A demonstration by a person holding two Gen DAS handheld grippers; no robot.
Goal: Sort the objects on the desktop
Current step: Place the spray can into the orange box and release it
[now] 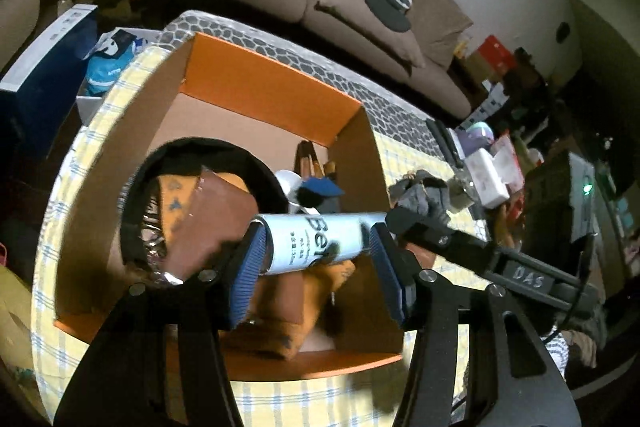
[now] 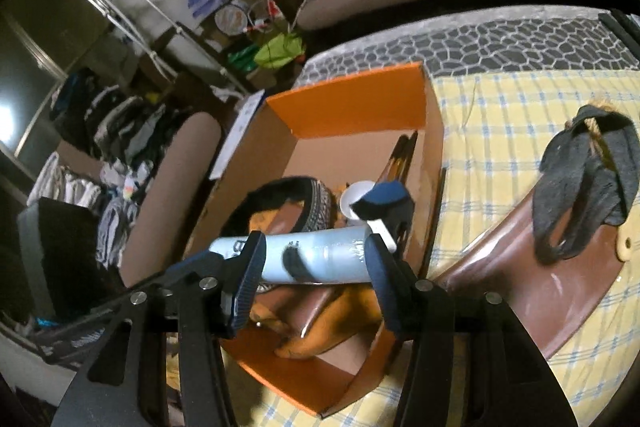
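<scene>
Both my tools hold one pale blue tube (image 1: 316, 243) over the orange box (image 1: 272, 91): left tool (image 1: 316, 259) and right tool (image 2: 316, 259) each clamp it lengthwise.

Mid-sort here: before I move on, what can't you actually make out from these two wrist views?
- Grip on the tube: in both wrist views the pads of the left gripper and right gripper cover its ends, so contact is unclear.
- Tube label: the left wrist view shows only "Be", and the small print is blurred.
- Orange box floor: hidden under the tube and fingers in both views.
- Clutter right of the box: blurred in the left wrist view.
</scene>
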